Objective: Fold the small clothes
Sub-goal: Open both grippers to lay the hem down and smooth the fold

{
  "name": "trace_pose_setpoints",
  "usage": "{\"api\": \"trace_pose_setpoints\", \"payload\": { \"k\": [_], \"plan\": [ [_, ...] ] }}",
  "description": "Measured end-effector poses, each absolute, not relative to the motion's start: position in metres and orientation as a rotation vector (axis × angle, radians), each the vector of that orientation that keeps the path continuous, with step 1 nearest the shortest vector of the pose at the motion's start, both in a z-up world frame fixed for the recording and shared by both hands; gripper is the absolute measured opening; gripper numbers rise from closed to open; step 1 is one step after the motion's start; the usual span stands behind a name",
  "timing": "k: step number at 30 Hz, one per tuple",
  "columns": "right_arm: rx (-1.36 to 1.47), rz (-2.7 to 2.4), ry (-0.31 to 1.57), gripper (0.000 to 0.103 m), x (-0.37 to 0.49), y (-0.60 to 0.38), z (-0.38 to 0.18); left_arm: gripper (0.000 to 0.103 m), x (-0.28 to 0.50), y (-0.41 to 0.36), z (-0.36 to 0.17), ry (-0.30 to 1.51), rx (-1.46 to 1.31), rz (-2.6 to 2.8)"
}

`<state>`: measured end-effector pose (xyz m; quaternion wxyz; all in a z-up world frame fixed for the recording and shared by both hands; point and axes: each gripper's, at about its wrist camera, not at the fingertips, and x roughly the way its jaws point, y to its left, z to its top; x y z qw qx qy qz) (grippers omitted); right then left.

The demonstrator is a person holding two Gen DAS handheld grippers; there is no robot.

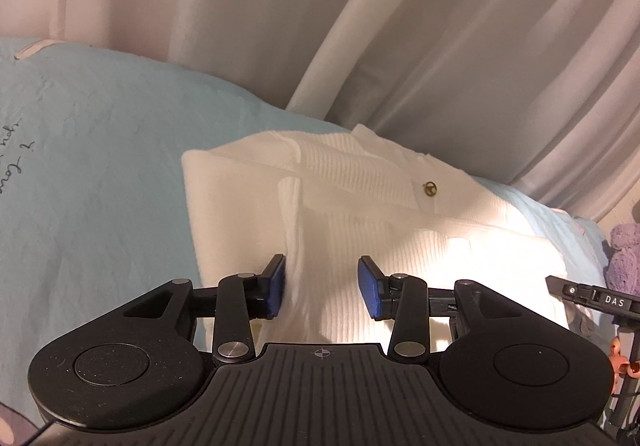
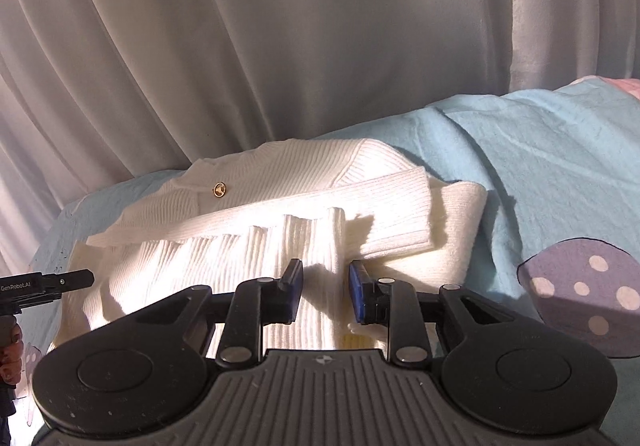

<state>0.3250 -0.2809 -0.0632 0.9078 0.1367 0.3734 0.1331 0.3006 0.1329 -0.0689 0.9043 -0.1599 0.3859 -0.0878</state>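
A white ribbed knit sweater (image 1: 360,206) with a gold button (image 1: 430,189) lies partly folded on a light blue blanket (image 1: 100,166). My left gripper (image 1: 322,284) is open, its blue pads either side of a raised fold of the near hem. In the right wrist view the sweater (image 2: 280,214) and its button (image 2: 219,189) show too. My right gripper (image 2: 326,288) is part open around a ridge of the hem, pads apart from each other. A sleeve (image 2: 400,206) lies folded across the body.
Pale curtains (image 2: 280,46) hang close behind the bed. A purple spotted mushroom print (image 2: 588,294) is on the blanket at the right. A purple plush thing (image 1: 624,258) sits at the right edge. The other gripper's tip (image 2: 60,282) shows at left.
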Motion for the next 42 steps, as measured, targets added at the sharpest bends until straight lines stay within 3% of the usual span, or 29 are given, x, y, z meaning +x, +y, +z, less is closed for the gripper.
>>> {"api": "trace_pose_setpoints", "payload": {
  "k": [4,6,8,19,25,27,28,29,30,36,42],
  "plan": [
    [0.231,0.273,0.765,0.013,0.328,-0.271,-0.063,0.038,0.306,0.127,-0.069,0.813,-0.31,-0.163],
    [0.206,0.269,0.761,0.006,0.327,-0.267,-0.063,0.03,0.309,0.125,-0.071,0.817,-0.295,-0.15],
    [0.146,0.252,0.742,0.006,0.324,-0.26,-0.06,0.009,0.31,0.122,-0.07,0.818,-0.265,-0.132],
    [-0.099,0.156,0.473,0.005,0.343,-0.233,0.009,0.008,0.338,0.12,0.013,0.58,-0.175,-0.107],
    [-0.127,0.087,0.448,0.005,0.395,-0.225,0.009,0.008,0.384,0.102,0.01,0.539,-0.106,-0.007],
    [-0.116,0.074,0.444,0.005,0.407,-0.224,-0.001,0.011,0.396,0.099,-0.003,0.546,-0.12,0.052],
    [-0.108,0.065,0.451,0.007,0.412,-0.224,-0.009,0.017,0.402,0.098,-0.011,0.552,-0.122,0.087],
    [-0.098,0.042,0.471,0.008,0.418,-0.225,-0.017,0.035,0.406,0.1,-0.02,0.557,-0.117,0.121],
    [-0.079,0.02,0.507,0.008,0.422,-0.226,-0.025,0.041,0.406,0.102,-0.028,0.572,-0.118,0.138],
    [0.18,0.251,0.595,0.013,0.409,-0.21,-0.047,0.053,0.385,0.097,-0.056,0.607,-0.161,-0.009],
    [0.075,0.387,0.641,0.027,0.42,-0.151,-0.08,0.065,0.399,0.062,-0.074,0.6,-0.157,0.002]
  ]
}}
